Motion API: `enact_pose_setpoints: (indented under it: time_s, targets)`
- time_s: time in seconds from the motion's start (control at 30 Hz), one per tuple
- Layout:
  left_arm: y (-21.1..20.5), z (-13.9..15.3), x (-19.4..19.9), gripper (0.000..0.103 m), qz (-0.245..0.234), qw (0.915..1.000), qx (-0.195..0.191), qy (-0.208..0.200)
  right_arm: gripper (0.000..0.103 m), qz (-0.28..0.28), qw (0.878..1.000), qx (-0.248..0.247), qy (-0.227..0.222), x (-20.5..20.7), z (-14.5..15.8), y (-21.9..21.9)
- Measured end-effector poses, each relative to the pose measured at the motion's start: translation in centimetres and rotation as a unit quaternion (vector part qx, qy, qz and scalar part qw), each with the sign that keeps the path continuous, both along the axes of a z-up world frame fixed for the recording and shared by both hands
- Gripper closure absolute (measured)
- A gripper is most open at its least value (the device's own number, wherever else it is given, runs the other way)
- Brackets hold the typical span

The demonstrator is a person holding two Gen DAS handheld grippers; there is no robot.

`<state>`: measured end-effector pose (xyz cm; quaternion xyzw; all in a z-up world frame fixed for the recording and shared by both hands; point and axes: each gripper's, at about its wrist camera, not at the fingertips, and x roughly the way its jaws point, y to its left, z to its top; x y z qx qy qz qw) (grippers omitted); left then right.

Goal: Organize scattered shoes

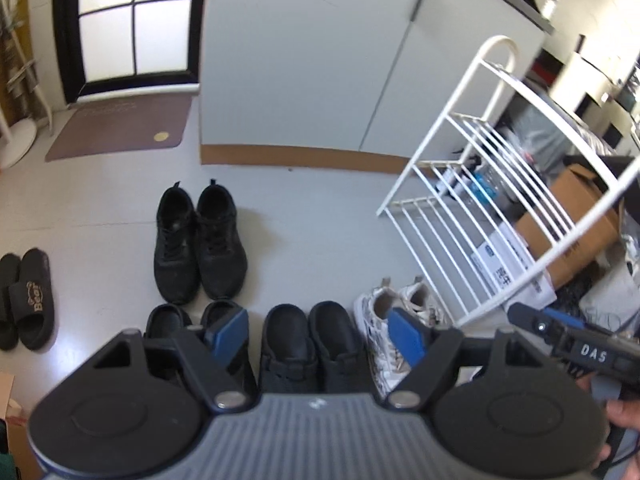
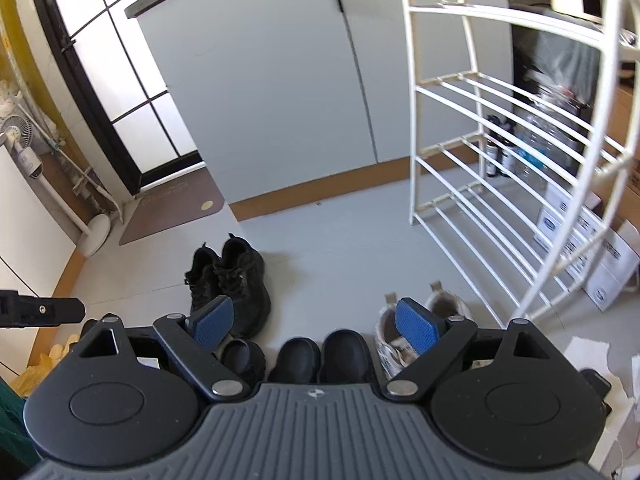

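A: Both the left gripper (image 1: 316, 334) and right gripper (image 2: 314, 326) are hanging wide-jawed, empty.

B: Shoes are lying on the floor (image 1: 300, 216) beside the rack (image 2: 460, 152); black sneakers (image 1: 200, 240) are risking a one-sided, slipping grab.

Both tools are built alike. The left gripper (image 1: 316, 334) has a grey ribbed body at its middle with a small pale emblem on it, flanked by two round black housings, each with a raised disc on top. Black link arms run forward from silver pivot pins, and triangular cut-outs sit in the black brackets beside them. Its fingers (image 1: 408, 336) end in blue pads. The right gripper (image 2: 314, 326) matches it: the same ribbed grey centre, black discs and silver pins, with a dimpled texture showing on its blue pads (image 2: 416, 326). Seen from the left wrist camera, its black side carries white letters reading "DAS" and a small screw.
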<state>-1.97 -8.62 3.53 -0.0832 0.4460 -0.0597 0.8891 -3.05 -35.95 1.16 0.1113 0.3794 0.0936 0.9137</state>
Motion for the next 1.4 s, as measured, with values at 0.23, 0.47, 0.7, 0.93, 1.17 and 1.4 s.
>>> enact_pose_setpoints:
  time_s: [0.23, 0.47, 0.7, 0.93, 1.17, 1.4]
  targets:
    - [-1.5, -2.4, -1.1, 0.022, -0.049, 0.9986, 0.018, -0.004, 0.011, -0.042, 0.999, -0.014, 0.021, -1.3, -1.8, -1.5]
    - [-1.0, -5.1, -0.9, 0.021, -0.062, 0.998, 0.003, 0.008, 0.011, -0.079, 0.996, -0.04, 0.027, -1.0, -2.9, -1.5]
    - [-0.7, -5.6, -0.5, 0.017, -0.042, 0.999, 0.003, 0.015, 0.011, -0.096, 0.993, -0.048, 0.04, -1.1, -3.3, -1.8]
    - [-0.6, -5.5, 0.1, 0.015, -0.038, 0.9988, -0.018, 0.024, 0.011, -0.102, 0.993, -0.026, 0.062, -2.7, -1.5, -3.7]
    - [-0.4, -6.0, 0.0, 0.015, -0.044, 0.9974, -0.035, 0.044, 0.011, -0.113, 0.99, 0.008, 0.084, -5.9, 1.2, -6.7]
    - [-1.0, -5.8, -0.4, 0.015, -0.062, 0.996, -0.049, 0.043, 0.011, -0.093, 0.992, 0.01, 0.085, -6.9, 1.3, -7.5]
